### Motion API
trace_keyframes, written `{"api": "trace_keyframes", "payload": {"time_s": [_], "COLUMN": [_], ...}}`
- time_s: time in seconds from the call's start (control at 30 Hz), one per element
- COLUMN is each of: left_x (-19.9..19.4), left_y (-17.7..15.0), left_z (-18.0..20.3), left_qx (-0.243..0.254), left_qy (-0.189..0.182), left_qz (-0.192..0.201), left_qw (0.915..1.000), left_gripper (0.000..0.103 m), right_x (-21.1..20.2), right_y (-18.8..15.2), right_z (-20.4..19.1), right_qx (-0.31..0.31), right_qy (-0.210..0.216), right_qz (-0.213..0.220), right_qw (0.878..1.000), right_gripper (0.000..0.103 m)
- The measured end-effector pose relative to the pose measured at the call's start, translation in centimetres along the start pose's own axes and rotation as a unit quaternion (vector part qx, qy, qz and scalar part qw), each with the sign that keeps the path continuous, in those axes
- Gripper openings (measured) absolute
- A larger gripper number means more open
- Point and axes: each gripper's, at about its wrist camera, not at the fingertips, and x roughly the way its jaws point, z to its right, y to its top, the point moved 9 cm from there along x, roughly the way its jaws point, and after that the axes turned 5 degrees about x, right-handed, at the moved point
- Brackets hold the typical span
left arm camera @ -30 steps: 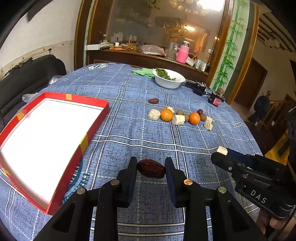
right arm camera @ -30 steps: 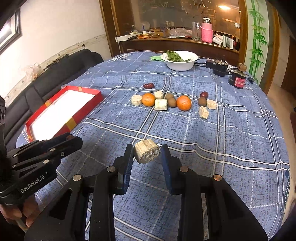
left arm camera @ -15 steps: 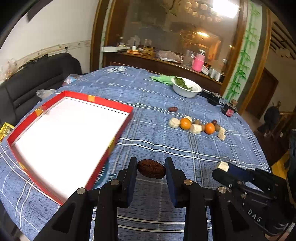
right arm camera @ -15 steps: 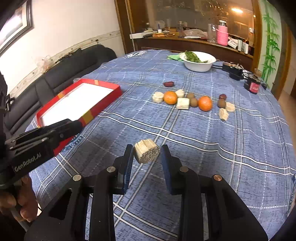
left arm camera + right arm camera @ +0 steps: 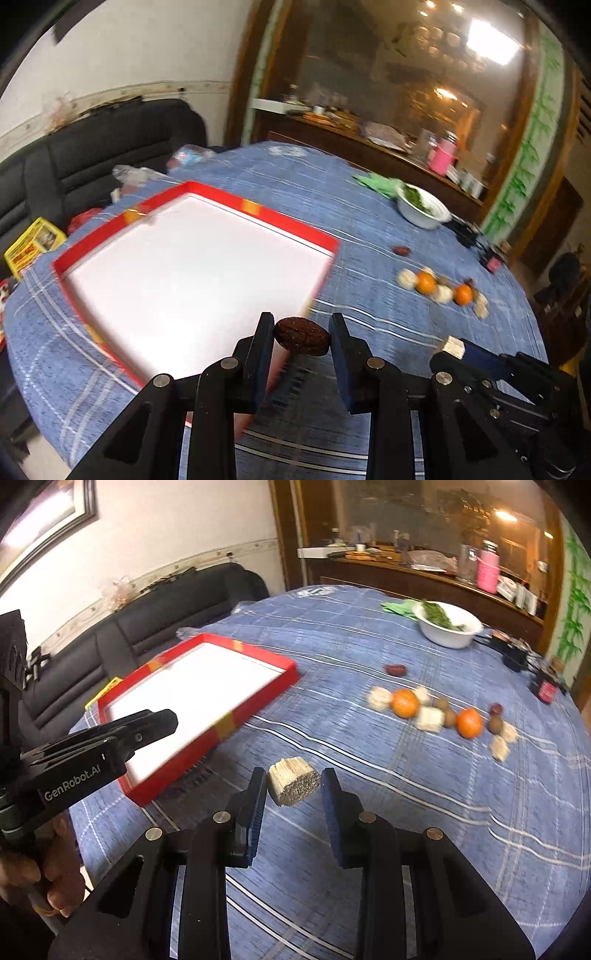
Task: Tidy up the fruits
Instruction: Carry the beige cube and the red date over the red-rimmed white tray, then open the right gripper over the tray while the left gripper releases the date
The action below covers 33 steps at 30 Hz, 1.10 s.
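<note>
My left gripper (image 5: 301, 336) is shut on a dark brown wrinkled date (image 5: 301, 336), held above the near right edge of a red tray with a white floor (image 5: 192, 273). My right gripper (image 5: 293, 784) is shut on a pale fibrous sugarcane chunk (image 5: 293, 782), held above the blue cloth to the right of the tray (image 5: 192, 698). The right gripper also shows in the left wrist view (image 5: 452, 347), and the left gripper in the right wrist view (image 5: 155, 720). A row of oranges (image 5: 405, 702), pale chunks, kiwis and dates lies further off on the table.
A white bowl of greens (image 5: 447, 624) stands at the table's far side. A lone date (image 5: 397, 669) lies before it. A small dark jar (image 5: 547, 686) stands at the far right. A black sofa (image 5: 92, 155) and a yellow packet (image 5: 33, 245) lie beyond the tray.
Both grippers have swung left toward the red tray, each still holding its item. The left gripper now hangs over the tray's near right edge.
</note>
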Motion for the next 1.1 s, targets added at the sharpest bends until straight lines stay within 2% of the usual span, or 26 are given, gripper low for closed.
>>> {"api": "trace_keyframes", "payload": {"time_s": [0.2, 0.4, 0.6, 0.83, 1.0, 1.07, 1.1], "left_x": [0.5, 1.3, 3.4, 4.2, 5.1, 5.7, 6.0], "left_y": [0.8, 1.3, 0.8, 0.6, -0.3, -1.1, -1.6], "left_z": [-5.2, -8.3, -10.2, -10.4, -10.7, -11.1, -11.5], "left_qx": [-0.04, -0.059, -0.066, -0.058, -0.065, -0.078, -0.085], "left_qy": [0.051, 0.084, 0.106, 0.117, 0.125, 0.129, 0.133], "left_qz": [0.004, 0.004, -0.02, -0.031, -0.059, -0.086, -0.105], "left_qw": [0.9979, 0.9947, 0.9919, 0.991, 0.9883, 0.9849, 0.9818], "left_gripper": [0.029, 0.029, 0.029, 0.029, 0.029, 0.029, 0.033], "right_x": [2.1, 5.1, 9.2, 12.8, 13.9, 14.4, 14.7], "right_y": [2.0, 4.3, 5.4, 5.7, 5.6, 5.2, 5.0], "right_z": [-4.0, -7.0, -9.0, -9.5, -9.3, -9.3, -9.4], "right_qx": [-0.027, -0.032, -0.035, -0.02, -0.015, -0.014, -0.015], "right_qy": [0.03, 0.057, 0.064, 0.066, 0.064, 0.066, 0.064], "right_qz": [0.001, 0.004, -0.014, -0.037, -0.048, -0.065, -0.074], "right_qw": [0.999, 0.998, 0.997, 0.997, 0.997, 0.996, 0.995], "right_gripper": [0.03, 0.03, 0.03, 0.03, 0.03, 0.031, 0.036]}}
